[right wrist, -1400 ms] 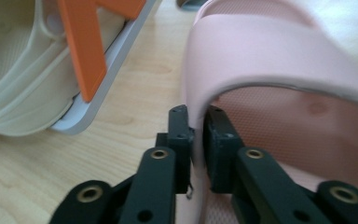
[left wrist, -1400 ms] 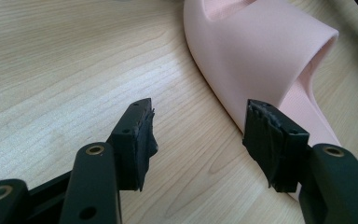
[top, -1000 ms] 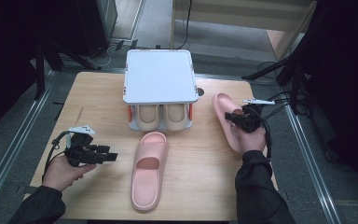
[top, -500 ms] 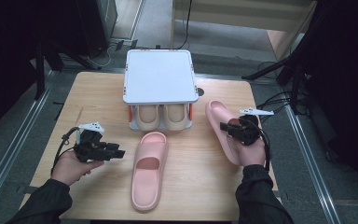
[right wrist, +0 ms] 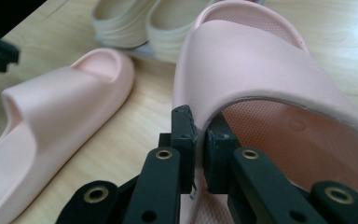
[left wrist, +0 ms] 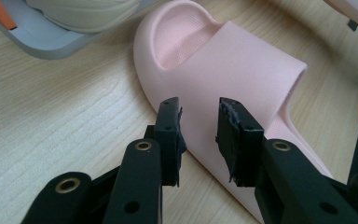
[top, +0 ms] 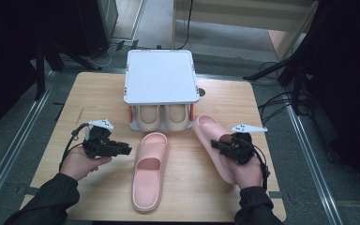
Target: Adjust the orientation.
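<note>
On the desk the shoe rack already holds a beige pair, so I bring the two pink slippers together neatly. My right tongs pinch the right slipper by its strap edge; I keep that firm. My left tongs, just closing and half open, straddle the middle slipper rim without pressing; I should bite deeper.
</note>
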### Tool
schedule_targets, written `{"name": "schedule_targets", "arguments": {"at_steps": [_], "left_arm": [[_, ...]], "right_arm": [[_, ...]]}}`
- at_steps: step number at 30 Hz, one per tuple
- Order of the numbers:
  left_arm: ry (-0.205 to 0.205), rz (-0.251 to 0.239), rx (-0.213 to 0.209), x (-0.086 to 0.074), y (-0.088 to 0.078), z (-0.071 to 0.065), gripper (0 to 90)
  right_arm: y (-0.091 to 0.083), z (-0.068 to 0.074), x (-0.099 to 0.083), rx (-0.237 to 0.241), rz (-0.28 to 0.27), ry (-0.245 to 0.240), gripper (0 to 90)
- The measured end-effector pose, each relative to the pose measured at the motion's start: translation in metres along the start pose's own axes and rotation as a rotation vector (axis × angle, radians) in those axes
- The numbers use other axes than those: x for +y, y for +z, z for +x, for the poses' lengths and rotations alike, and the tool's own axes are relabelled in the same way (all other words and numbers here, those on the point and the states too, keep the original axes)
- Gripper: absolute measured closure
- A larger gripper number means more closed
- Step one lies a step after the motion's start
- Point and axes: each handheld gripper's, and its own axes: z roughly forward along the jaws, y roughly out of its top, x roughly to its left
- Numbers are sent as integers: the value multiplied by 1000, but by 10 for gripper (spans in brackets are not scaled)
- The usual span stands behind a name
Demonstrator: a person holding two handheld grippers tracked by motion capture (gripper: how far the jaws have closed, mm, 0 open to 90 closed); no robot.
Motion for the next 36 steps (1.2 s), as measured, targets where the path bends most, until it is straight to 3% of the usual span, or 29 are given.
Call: {"name": "schedule_targets", "arguments": {"at_steps": [8,15,22,29,33,36], "left_arm": [[31,-11,-1,7,7,-2,708],[50,5,-6,9,14,-1,701],[50,7,-27,9,16,-1,706],[59,16,-23,8,17,-2,700],[53,14,-21,7,17,-2,690],[58,11,-14,6,16,-2,675]], "right_arm": [[7,27,-19,28,62,-34,854],[25,42,-28,35,120,-64,854],[45,57,-32,3,154,-120,837],[60,71,-34,-1,172,-145,802],[66,77,-34,30,168,-151,778],[67,76,-34,65,175,-138,713]]}}
